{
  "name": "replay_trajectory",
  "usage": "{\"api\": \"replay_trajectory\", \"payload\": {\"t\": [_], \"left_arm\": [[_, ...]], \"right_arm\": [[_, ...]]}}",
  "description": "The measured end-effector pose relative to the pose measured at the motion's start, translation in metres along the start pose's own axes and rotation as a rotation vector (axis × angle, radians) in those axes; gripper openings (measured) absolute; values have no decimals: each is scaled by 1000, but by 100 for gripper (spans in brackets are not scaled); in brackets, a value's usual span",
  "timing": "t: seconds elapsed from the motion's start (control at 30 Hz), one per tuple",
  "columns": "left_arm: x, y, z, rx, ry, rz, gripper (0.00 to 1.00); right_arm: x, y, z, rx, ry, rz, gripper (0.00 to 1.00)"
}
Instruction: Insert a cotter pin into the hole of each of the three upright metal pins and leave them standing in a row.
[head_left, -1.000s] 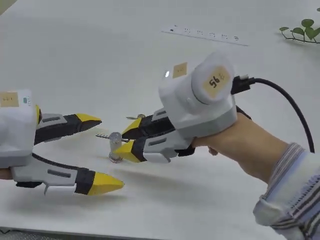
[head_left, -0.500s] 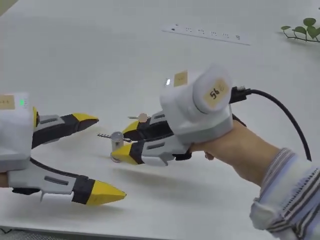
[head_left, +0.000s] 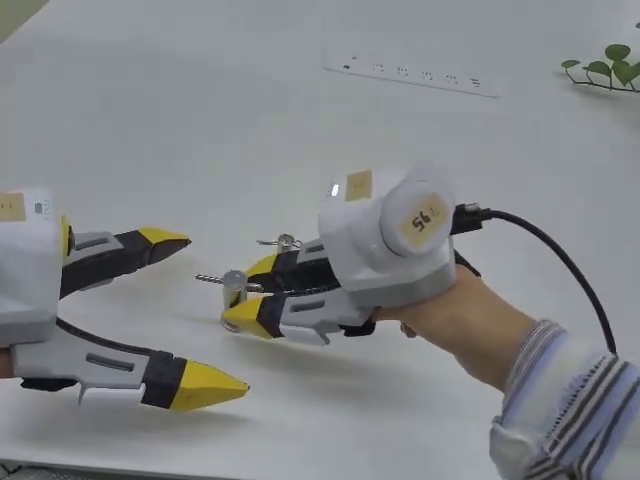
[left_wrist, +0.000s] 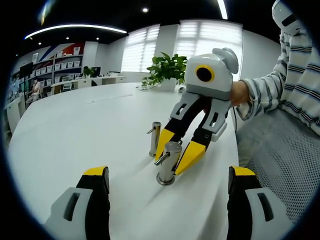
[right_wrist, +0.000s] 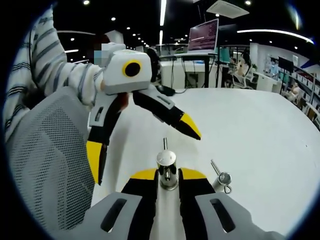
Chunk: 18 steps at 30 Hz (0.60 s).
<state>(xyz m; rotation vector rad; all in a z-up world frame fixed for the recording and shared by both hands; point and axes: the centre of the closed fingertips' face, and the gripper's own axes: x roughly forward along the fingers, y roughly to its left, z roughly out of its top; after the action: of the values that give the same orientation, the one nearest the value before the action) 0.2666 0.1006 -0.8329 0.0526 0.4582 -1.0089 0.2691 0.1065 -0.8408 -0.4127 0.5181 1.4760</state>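
Steel pin (right_wrist: 166, 167) stands upright between the right gripper (right_wrist: 168, 175)'s yellow tips, jaws narrow and closed on its shank as far as I can judge. Change over the last second: the right hand (head_left: 452, 310) has dropped lower and the jaws have levelled toward the table (head_left: 200, 120). The pin itself hasn't shifted, base on the surface. Cotter pin (head_left: 207, 277) pokes out of its hole on the side away from the right gripper, toward the left gripper (head_left: 215, 311). Left gripper hangs just ahead of that pin, jaws spread wide, holding nothing, barely moved. Second pin (head_left: 286, 243) stands just beside the right gripper's upper jaw, behind the held one, with its own ringed cotter pin (head_left: 266, 241) through it. My read: a positioning grip, not an insertion. Both pins in sight look fitted already, so right is probably squaring this one up or about to nudge it into line. Risk: tipping it on release.
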Motion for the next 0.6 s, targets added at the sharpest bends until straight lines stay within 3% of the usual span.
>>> {"api": "replay_trajectory", "payload": {"t": [0.3,0.6], "left_arm": [[-2,0,-1,-2,4,9,100],[-2,-1,0,3,5,7,97]], "right_arm": [[3,1,0,3,-50,8,16],[2,2,1,-68,-54,0,13]]}}
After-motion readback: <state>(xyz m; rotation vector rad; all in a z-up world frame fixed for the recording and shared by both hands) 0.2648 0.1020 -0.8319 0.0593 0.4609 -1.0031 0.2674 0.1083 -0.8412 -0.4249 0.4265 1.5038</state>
